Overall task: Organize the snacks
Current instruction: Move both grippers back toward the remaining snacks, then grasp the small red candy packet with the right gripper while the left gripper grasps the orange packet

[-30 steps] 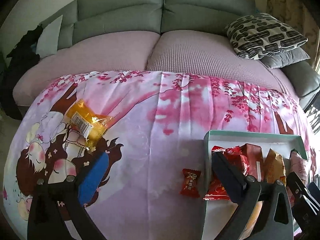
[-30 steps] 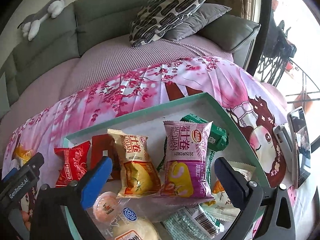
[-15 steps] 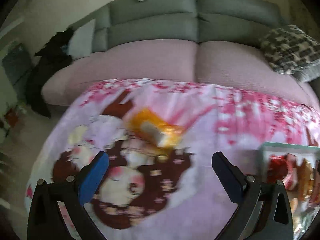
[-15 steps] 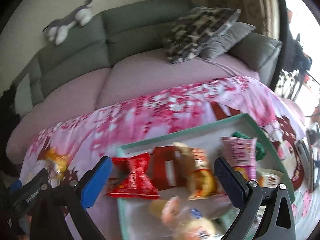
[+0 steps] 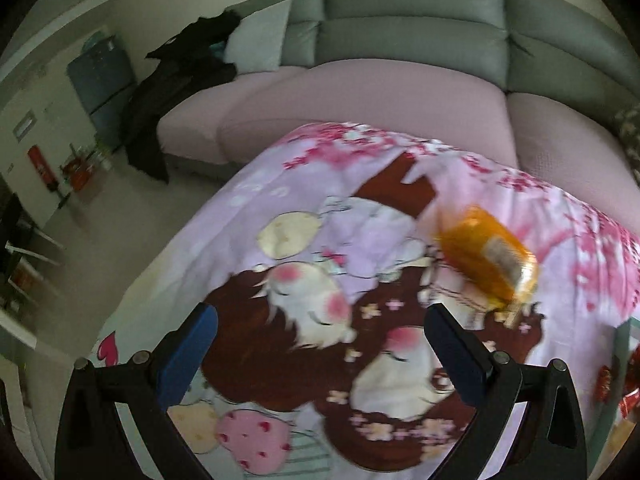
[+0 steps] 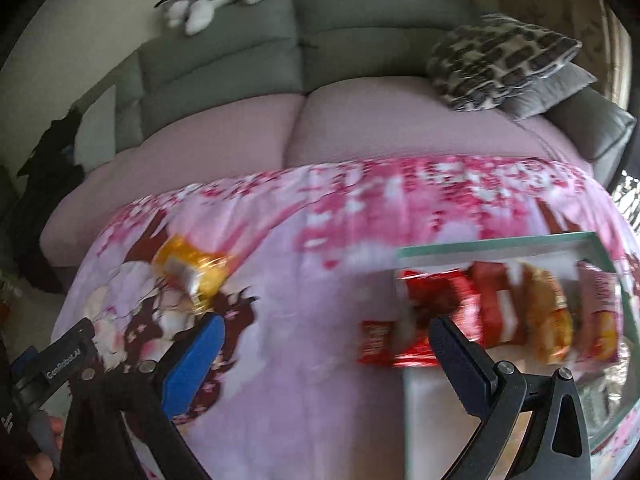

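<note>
On the left side of the cloth-covered tabletop point(image 5: 248, 216), an orange packet point(image 5: 486, 258) lies by itself on the printed cloth, well apart from the box point(image 6: 496, 246) at the right, where the other snacks are gathered. Left tongs point(image 5: 320, 354): both fingers spread wide with nothing between them, hovering above the cloth; the orange packet sits ahead and to the right of the right-hand fingertip, not between the two. Right tongs point(image 6: 324, 356): likewise apart and empty, aimed at the bare cloth between the orange packet point(image 6: 190, 276) and the box. A small red packet point(image 6: 378, 342) lies on the cloth just beside the box's left wall, close to the right-hand finger. Inside the box, red, orange and pink packets stand in a row (detail is smeared by blur).

Risks, as judged from this arrangement: the left tongs are off-centre to the orange packet, so closing now would catch air or pinch only a corner, and a glossy, puffy wrapper is likely to slip or skid across the cloth. A low approach could snag and drag the loose cloth, shifting the box.

Pose: both tools are held low and tilted downward over the tabletop, side by side; the body of the left tool shows at the lower left edge of the right wrist view, with part of a hand point(image 6: 38, 450) gripping it.
</note>
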A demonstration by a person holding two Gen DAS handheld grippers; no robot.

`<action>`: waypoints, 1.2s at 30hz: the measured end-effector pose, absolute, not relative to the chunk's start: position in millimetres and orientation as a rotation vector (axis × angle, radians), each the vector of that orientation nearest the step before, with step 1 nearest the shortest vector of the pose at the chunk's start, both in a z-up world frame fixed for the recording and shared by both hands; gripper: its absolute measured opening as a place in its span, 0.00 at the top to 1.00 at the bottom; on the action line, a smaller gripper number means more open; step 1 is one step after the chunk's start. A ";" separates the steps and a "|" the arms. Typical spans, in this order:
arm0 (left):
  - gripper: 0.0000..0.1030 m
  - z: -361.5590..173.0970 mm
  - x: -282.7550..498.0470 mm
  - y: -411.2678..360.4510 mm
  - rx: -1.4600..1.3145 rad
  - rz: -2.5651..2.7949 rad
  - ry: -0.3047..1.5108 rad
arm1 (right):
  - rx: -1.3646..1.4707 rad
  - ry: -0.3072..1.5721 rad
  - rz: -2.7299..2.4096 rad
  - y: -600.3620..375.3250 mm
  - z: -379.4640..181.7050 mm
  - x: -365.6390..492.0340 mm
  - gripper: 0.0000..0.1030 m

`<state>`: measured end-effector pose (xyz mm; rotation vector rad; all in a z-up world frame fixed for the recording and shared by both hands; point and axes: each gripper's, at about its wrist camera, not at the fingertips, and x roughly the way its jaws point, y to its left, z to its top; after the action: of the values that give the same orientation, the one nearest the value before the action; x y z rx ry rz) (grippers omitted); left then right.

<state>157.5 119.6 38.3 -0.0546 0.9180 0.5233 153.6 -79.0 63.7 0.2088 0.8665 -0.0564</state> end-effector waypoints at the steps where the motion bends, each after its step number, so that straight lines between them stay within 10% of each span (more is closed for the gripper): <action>1: 0.00 37.3 156.3 126.4 -0.060 0.535 0.921 | 0.203 0.870 -0.044 -71.3 61.5 154.3 0.00; 36: 0.00 17.1 168.8 112.1 -0.006 0.415 0.992 | 0.146 0.993 -0.219 -55.8 -8.6 180.3 0.00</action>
<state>168.8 112.1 17.1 -0.0063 0.9922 0.4149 180.3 -55.8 -8.6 0.1460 0.9934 -0.2190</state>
